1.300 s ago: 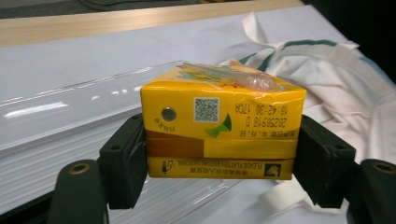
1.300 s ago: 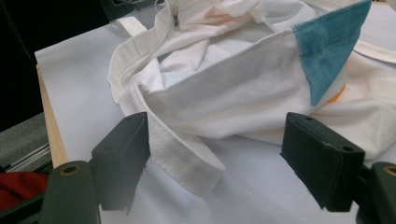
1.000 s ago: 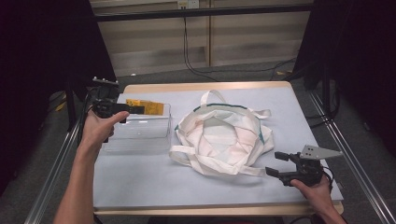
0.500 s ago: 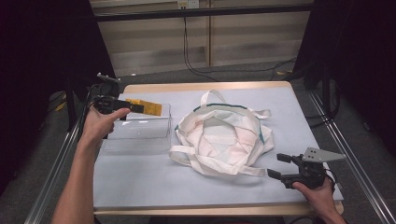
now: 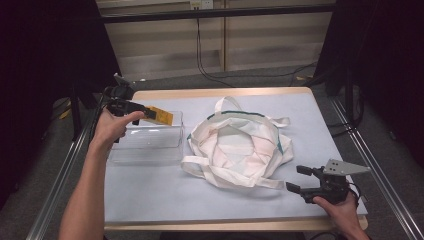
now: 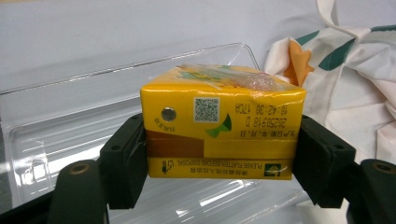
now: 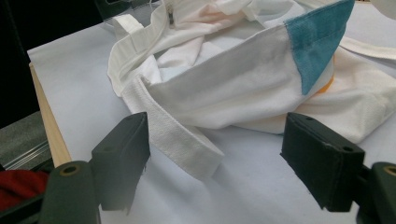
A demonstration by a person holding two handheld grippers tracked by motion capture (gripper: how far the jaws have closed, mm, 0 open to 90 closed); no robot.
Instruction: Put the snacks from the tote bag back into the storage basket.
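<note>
Left gripper (image 5: 150, 113) clamped on a yellow drink carton (image 6: 223, 122), jaws pressed against its two short sides, printed date and QR code facing the camera. Held above the far right corner of a clear plastic bin (image 5: 146, 144), shifted a little toward the cloth bag (image 5: 239, 145) compared with a second ago, when carton and gripper hung nearer the bin's left end. Carried out of the bin, by the look of it, and bound for the bag; next, probably a lowering into the bag's open mouth. Left hand (image 5: 112, 129) wrapped round the gripper's handle, forearm stretched along the table's left edge.

Right gripper (image 5: 297, 179) parked low at the near right corner, unmoved over that second, jaws apart and holding nothing. Seen from its own camera, a white strap (image 7: 177, 135) of the bag lying flat just ahead of the jaws, untouched. Possibly waiting to lift that strap and hold the mouth wide.

Bag white with a teal trim, crumpled in the middle of the table, handles splayed, opening facing up.

Beneath everything, a pale blue-grey mat (image 5: 150, 195) over a wooden table top (image 5: 215, 93). Beyond, a dim room: dark curtains at both sides, a pale slatted wall at the back, cables (image 5: 200, 55) trailing down to a grey floor.
</note>
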